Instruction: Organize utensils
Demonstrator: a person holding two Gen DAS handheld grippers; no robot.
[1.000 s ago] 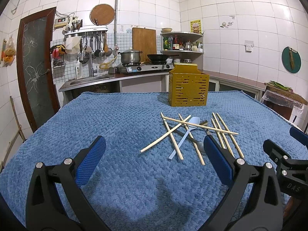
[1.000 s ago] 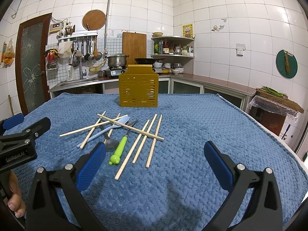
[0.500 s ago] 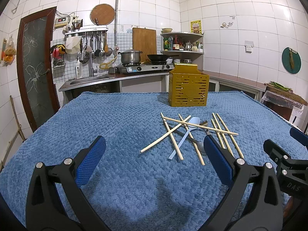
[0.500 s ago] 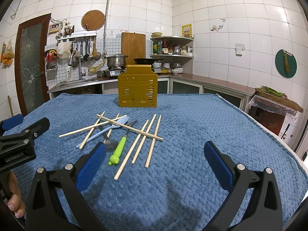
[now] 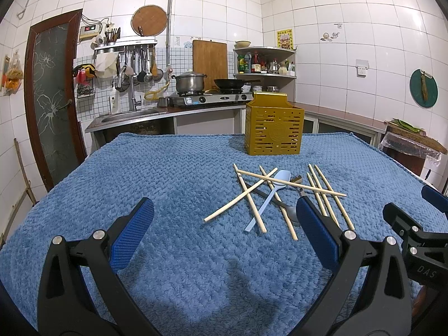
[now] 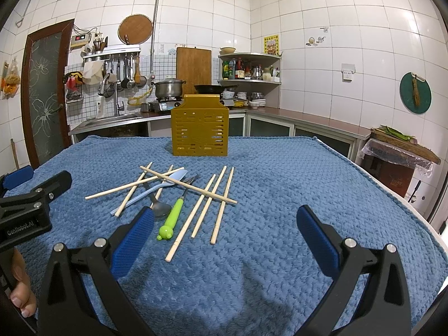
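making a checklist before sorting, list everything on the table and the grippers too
perforated yellow utensil holder: 1, yellow, upright at the far side of the cloth
wooden chopsticks: 8, pale wood, loose criss-crossed pile mid-cloth
light blue plastic spoon: 1, in the pile
green-handled fork: 1, near edge of the pile
metal spoon: 1, grey, partly under chopsticks
blue textured cloth: 1, covers the table
left gripper: 1, black with blue pads, open
right gripper: 1, same, open

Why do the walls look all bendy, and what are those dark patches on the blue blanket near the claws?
Left wrist view: the fisheye lens curves the tiled wall, and black corners frame the picture. The dark patch on the blanket below the open left claw is a soft shadow. Right wrist view: same bending, with shadow under the open right claw and shiny glare on the tiles.
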